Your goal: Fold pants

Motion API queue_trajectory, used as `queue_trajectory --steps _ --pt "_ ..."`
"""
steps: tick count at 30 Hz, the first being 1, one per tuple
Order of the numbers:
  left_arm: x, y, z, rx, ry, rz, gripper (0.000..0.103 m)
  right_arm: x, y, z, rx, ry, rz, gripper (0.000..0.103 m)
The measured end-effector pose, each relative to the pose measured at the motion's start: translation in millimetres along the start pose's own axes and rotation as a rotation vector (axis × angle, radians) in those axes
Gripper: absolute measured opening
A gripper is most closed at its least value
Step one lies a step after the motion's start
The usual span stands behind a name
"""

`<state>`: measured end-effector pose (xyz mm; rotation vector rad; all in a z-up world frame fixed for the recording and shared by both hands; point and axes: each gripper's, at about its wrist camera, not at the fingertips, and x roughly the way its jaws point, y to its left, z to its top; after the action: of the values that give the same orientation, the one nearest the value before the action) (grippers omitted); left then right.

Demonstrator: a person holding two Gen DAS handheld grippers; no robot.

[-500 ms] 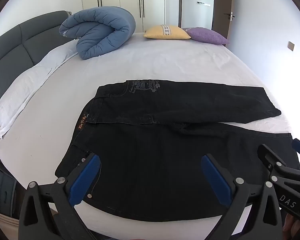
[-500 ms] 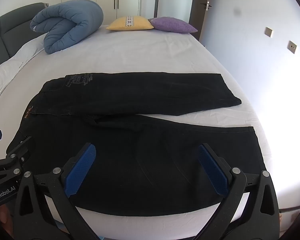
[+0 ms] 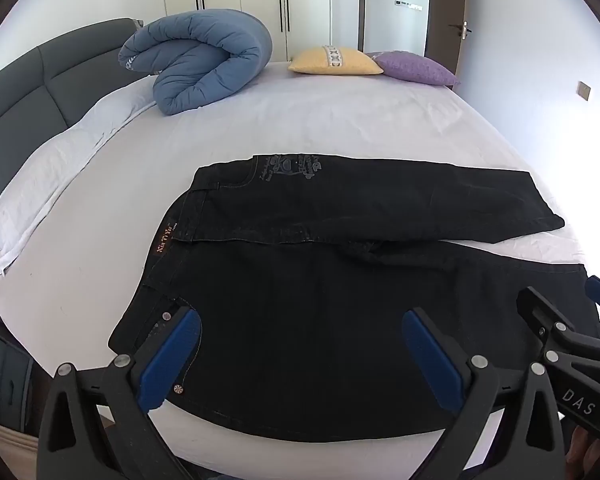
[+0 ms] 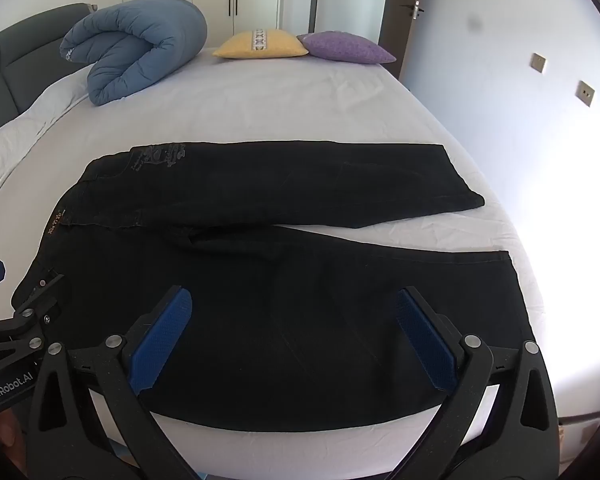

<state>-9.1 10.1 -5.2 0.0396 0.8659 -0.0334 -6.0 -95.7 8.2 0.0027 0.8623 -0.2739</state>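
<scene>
Black jeans lie flat on the white bed, waistband to the left and both legs running right in a narrow V. An orange label marks the waistband. My left gripper hovers wide open above the near hip and upper leg, nothing between its blue pads. The right wrist view shows the same jeans with my right gripper open over the near leg, holding nothing. Each gripper shows at the edge of the other's view: the right gripper and the left gripper.
A rolled blue duvet lies at the far left of the white bed. Yellow and purple cushions sit at the far edge. A white pillow rests against the grey headboard. Wardrobes and a door stand behind.
</scene>
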Motion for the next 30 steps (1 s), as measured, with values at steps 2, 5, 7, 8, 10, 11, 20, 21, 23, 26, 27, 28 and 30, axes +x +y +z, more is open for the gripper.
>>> queue_trajectory --steps 2,5,7,8,10,11,20,21,23,26,27,28,30 --pt "6.4 -5.6 2.8 0.002 0.004 0.005 0.103 0.2 1.8 1.6 0.000 0.004 -0.001 0.103" --pt "6.3 -5.6 3.5 0.000 0.006 0.006 0.103 1.3 1.5 0.0 -0.001 0.006 -0.002 0.103" --pt "5.8 -5.4 2.5 -0.001 0.008 0.005 0.103 0.7 2.8 0.5 -0.001 0.006 -0.003 0.103" --pt "5.4 -5.2 1.9 -0.001 0.008 0.006 0.103 1.3 2.4 0.0 -0.001 0.005 -0.003 0.103" --pt "4.7 -4.7 0.8 -0.002 0.008 0.006 0.103 1.2 2.8 0.6 -0.001 0.007 -0.003 0.103" --pt "4.2 -4.2 0.2 -0.003 0.009 0.006 0.103 0.6 3.1 0.9 -0.002 0.007 -0.003 0.103" --pt "5.4 -1.0 -0.6 -0.006 0.011 0.001 0.103 1.2 6.8 -1.6 -0.001 0.008 -0.005 0.103" --pt "5.3 -0.4 -1.3 -0.006 0.011 0.001 0.103 1.6 6.9 -1.7 -0.001 0.008 -0.005 0.103" --pt "5.6 -1.5 0.5 -0.005 0.013 0.001 0.103 1.3 6.4 -1.3 -0.001 0.008 -0.004 0.103" --pt "5.5 -1.6 0.4 -0.006 0.013 0.002 0.103 2.8 7.4 -2.5 -0.001 0.010 -0.005 0.103" --pt "5.6 -1.3 0.1 -0.007 0.014 0.001 0.103 2.9 8.2 -3.1 -0.001 0.009 -0.006 0.103" --pt "5.5 -0.9 0.0 -0.007 0.014 0.001 0.103 2.4 8.2 -2.9 -0.001 0.009 -0.006 0.103" --pt "5.7 -1.0 0.1 -0.006 0.014 0.002 0.103 2.8 8.1 -3.0 -0.001 0.009 -0.007 0.103"
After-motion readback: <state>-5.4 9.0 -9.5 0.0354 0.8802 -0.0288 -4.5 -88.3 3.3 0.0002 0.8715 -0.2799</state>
